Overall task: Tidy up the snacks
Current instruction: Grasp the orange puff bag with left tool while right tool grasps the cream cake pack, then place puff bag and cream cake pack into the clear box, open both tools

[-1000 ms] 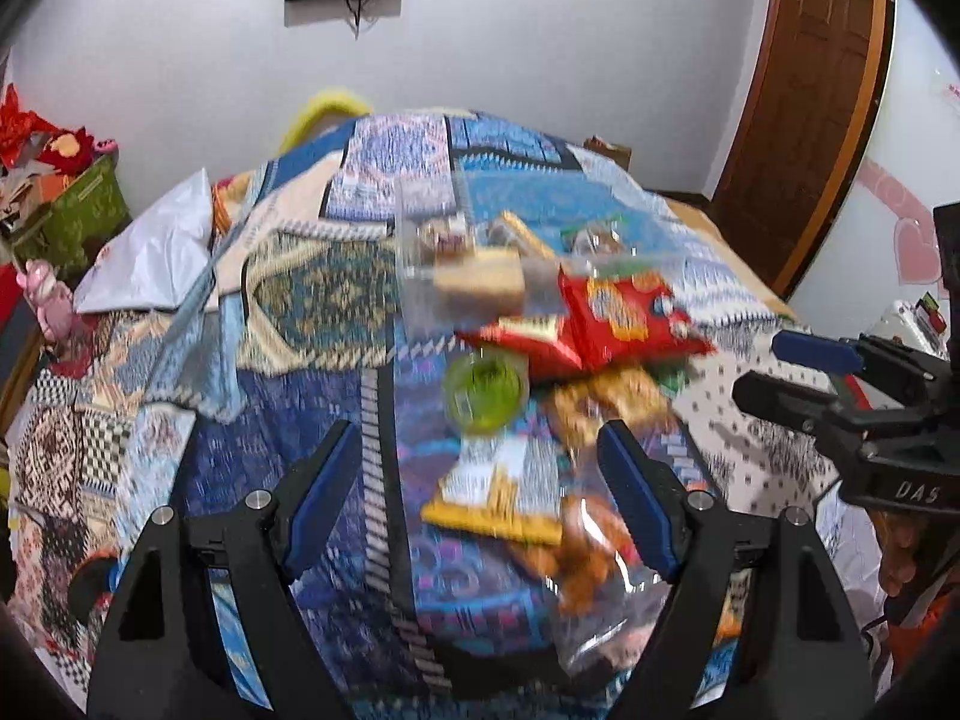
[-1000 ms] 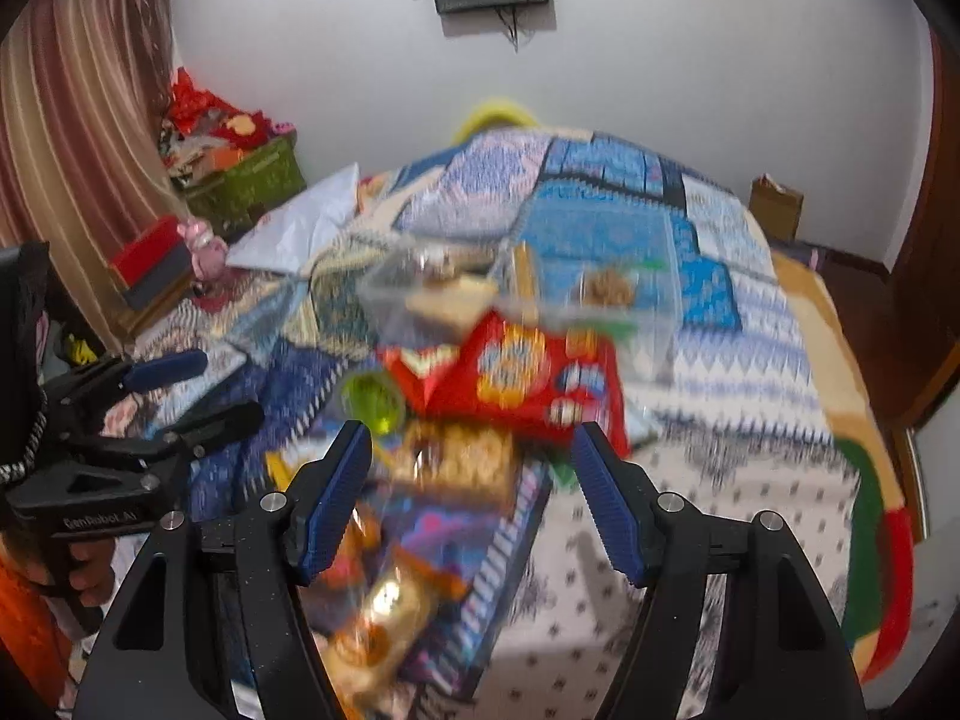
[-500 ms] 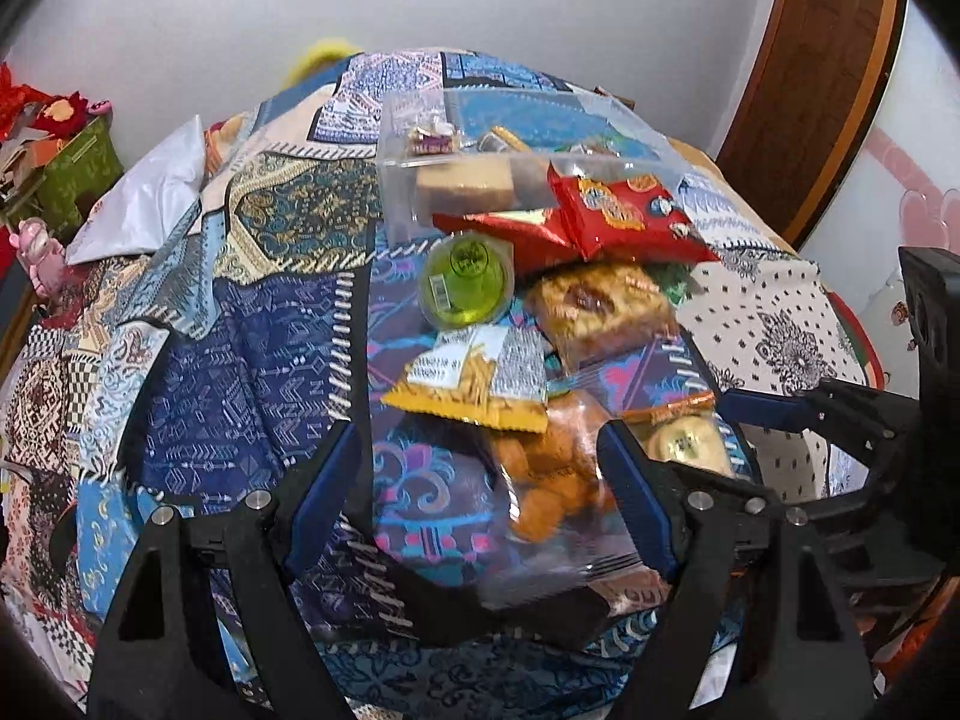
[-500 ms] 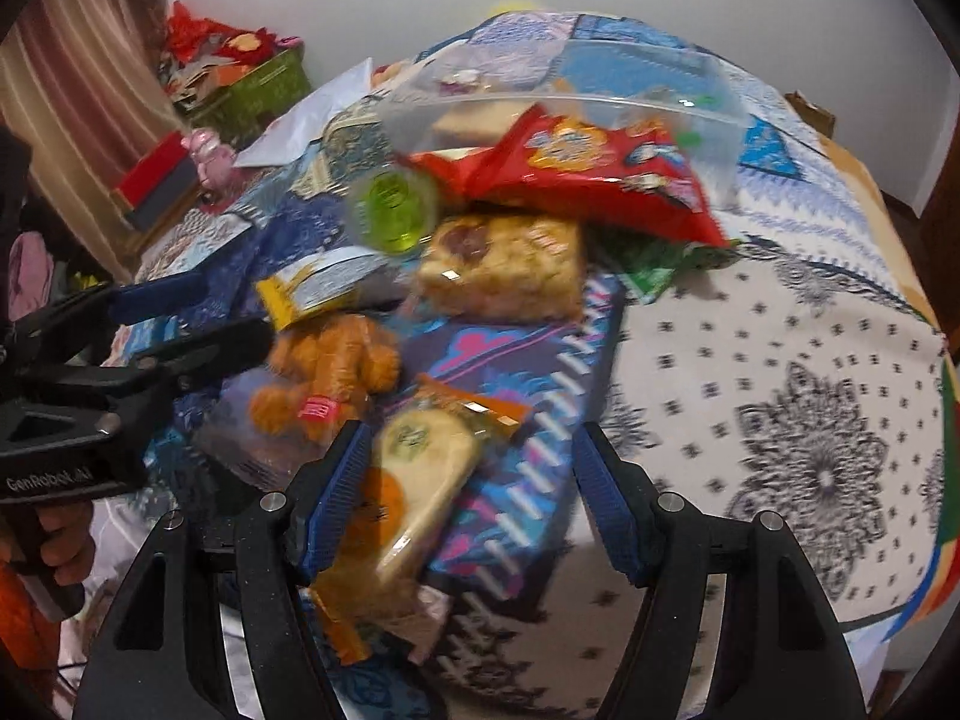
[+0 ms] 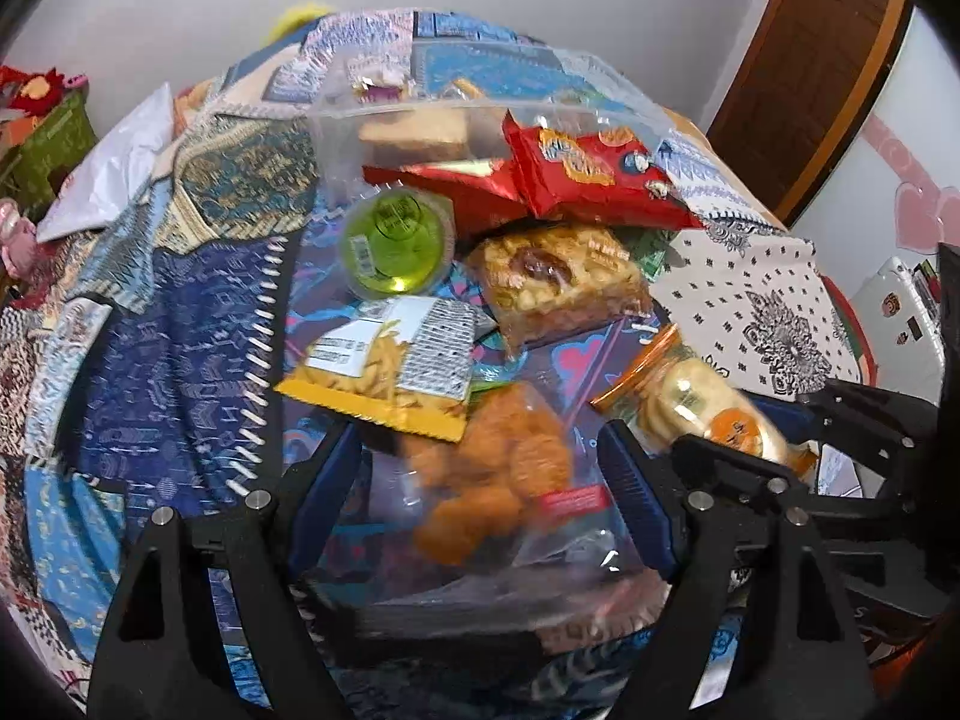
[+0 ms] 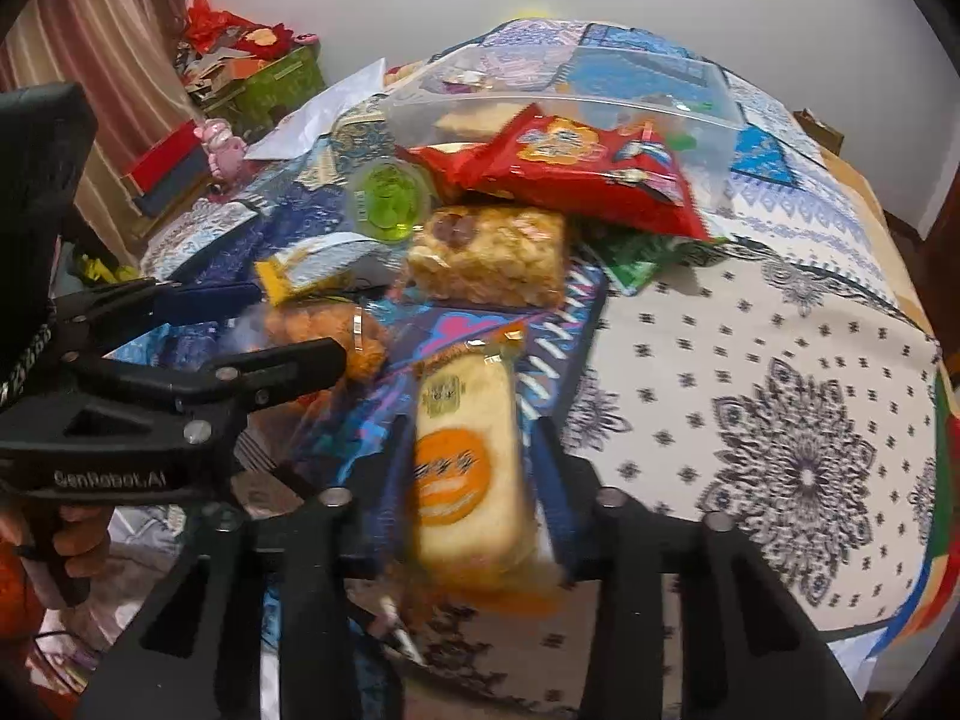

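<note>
Red chip bags (image 5: 591, 177), green jelly cup (image 5: 396, 243), yellow stick packet (image 5: 390, 375), blue patchwork bedspread (image 5: 180, 324), orange-labelled cracker sleeve (image 6: 465, 468) lay between the claw's fingers.

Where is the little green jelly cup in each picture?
Left wrist view: the green jelly cup is above the middle, a bit left, just above the yellow chip bag.
Right wrist view: the cup is upper left of the middle, left of the red snack bag.
Shared landmark: the red snack bag, to the cup's right in both.

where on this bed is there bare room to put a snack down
Free: the white patterned cloth right of the cracker pack, and the blue quilt left of the green cup. Crowded: the pile from the clear bin to both grippers.
</note>
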The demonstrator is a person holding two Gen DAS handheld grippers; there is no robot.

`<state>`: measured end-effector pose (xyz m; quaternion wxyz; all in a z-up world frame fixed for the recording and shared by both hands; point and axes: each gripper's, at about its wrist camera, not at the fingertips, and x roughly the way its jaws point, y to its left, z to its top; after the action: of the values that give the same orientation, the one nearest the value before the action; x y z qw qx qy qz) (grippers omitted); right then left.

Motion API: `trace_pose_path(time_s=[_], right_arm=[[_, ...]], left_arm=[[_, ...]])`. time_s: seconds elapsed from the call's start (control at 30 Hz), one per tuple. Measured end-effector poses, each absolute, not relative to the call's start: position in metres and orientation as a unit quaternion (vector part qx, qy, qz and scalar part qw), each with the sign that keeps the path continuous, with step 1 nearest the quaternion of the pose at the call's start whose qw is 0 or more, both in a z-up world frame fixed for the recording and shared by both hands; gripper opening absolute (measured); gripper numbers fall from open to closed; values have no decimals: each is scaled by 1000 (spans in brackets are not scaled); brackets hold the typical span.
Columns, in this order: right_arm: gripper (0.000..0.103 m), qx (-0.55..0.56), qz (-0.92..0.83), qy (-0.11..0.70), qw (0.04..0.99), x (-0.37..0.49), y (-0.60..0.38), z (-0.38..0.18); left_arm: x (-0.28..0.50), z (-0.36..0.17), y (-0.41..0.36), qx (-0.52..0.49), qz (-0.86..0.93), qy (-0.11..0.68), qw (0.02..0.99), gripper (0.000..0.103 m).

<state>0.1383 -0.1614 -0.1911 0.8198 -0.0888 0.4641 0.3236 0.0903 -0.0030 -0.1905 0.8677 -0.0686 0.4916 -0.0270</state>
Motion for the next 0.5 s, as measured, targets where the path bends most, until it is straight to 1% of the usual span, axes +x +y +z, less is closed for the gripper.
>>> trace_pose_path(time_s=[0.17, 0.23, 0.3, 0.5], right_arm=[[32, -75, 312, 459, 828, 139, -176, -190], [32, -72, 306, 456, 832, 140, -179, -188], [31, -67, 302, 454, 835, 142, -184, -185], [31, -50, 290, 441, 848, 150, -196, -172]], left_arm=[[96, -208, -9, -76, -25, 502, 861, 80], [95, -207, -12, -70, -22, 494, 867, 71], [92, -204, -14, -72, -31, 491, 868, 68], [86, -188, -22, -72, -53, 474, 876, 66]])
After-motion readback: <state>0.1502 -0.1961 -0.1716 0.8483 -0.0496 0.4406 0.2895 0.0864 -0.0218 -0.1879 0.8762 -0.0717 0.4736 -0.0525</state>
